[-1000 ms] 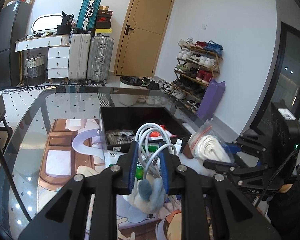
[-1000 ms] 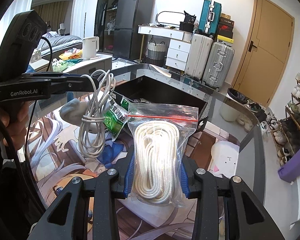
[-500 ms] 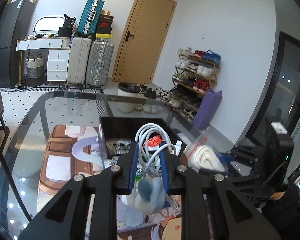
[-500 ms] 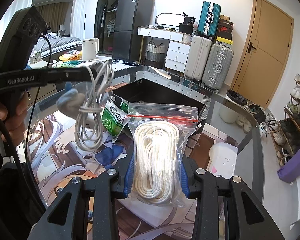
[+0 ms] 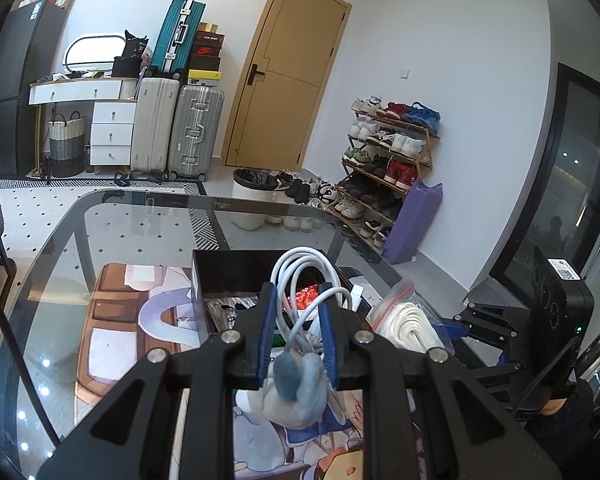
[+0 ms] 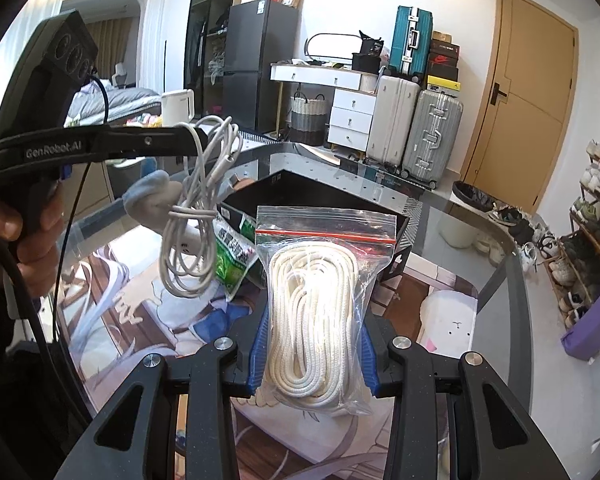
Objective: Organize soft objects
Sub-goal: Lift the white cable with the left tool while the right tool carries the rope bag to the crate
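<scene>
My left gripper (image 5: 296, 300) is shut on a coiled white cable (image 5: 300, 276) and holds it up above the table, near the black box (image 5: 236, 268). In the right wrist view the left gripper (image 6: 192, 138) is at the upper left with the cable (image 6: 192, 240) hanging from it. A grey-blue plush toy (image 5: 296, 384) lies on the table beneath the left gripper; it shows behind the cable in the right wrist view (image 6: 148, 200). My right gripper (image 6: 312, 340) is shut on a zip bag of white rope (image 6: 312, 312), held in front of the box (image 6: 332, 200).
A green packet (image 6: 232, 256) leans at the box's near side. The glass table (image 5: 100, 232) carries a printed mat (image 5: 112, 328). The box holds several items, one red (image 5: 308, 292). Suitcases, a door, a bin and a shoe rack stand beyond the table.
My left gripper has risen with the cable, which now hangs higher above the table. My right gripper with the rope bag has barely moved.
</scene>
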The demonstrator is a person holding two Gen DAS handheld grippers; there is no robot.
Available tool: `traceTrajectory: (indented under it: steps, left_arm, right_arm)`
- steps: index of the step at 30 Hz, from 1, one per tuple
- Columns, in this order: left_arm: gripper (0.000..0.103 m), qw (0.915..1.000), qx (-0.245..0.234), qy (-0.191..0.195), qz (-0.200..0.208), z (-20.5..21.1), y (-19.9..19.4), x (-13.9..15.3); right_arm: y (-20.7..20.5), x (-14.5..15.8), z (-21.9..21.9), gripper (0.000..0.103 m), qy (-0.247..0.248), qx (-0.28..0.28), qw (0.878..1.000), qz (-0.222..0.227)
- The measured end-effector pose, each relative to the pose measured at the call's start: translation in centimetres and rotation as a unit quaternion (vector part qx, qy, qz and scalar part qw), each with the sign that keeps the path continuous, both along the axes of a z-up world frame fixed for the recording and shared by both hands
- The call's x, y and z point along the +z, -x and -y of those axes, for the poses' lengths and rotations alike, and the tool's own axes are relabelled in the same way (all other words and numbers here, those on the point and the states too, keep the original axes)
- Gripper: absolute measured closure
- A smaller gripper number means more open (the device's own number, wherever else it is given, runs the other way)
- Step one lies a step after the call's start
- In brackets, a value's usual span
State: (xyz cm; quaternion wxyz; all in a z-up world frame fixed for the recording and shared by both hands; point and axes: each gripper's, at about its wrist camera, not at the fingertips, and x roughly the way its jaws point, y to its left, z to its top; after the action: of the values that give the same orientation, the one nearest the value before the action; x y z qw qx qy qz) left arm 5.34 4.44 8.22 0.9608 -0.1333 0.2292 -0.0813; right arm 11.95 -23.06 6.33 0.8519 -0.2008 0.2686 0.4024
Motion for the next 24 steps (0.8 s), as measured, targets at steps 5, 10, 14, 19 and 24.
traceTrajectory:
  steps: [5,10,14,19,24]
  left_arm:
    - [0.084,0.9998,-0.008,-0.015,-0.005,0.5,-0.7,0.0]
    - [0.084,0.9998,-0.004,-0.006,-0.017,0.2,-2.0,-0.2]
    - [0.084,0.9998,0.000,0.000,-0.019,-0.1,-3.0,-0.1]
    - [0.084,0.9998,0.003,0.012,-0.016,-0.5,-4.3,0.2]
    - [0.084,0.9997,0.009,0.023,-0.006,-0.8,-5.0,0.7]
  right_arm:
    - [-0.4,0.3,-0.1,0.065,-0.014,-0.001,1.000,-0.008]
    - [-1.5,0.6,-0.8,0.065,-0.019,-0.008,1.000,-0.016]
    - [-3.0,1.2,-1.3,0.065,-0.034,-0.015,0.999,-0.034]
    - [-4.8,1.6,-2.3,0.065,-0.043,-0.025,0.998,-0.047]
    - [-6.3,2.2,-3.2,0.065,-0.053,-0.030,0.997,-0.051]
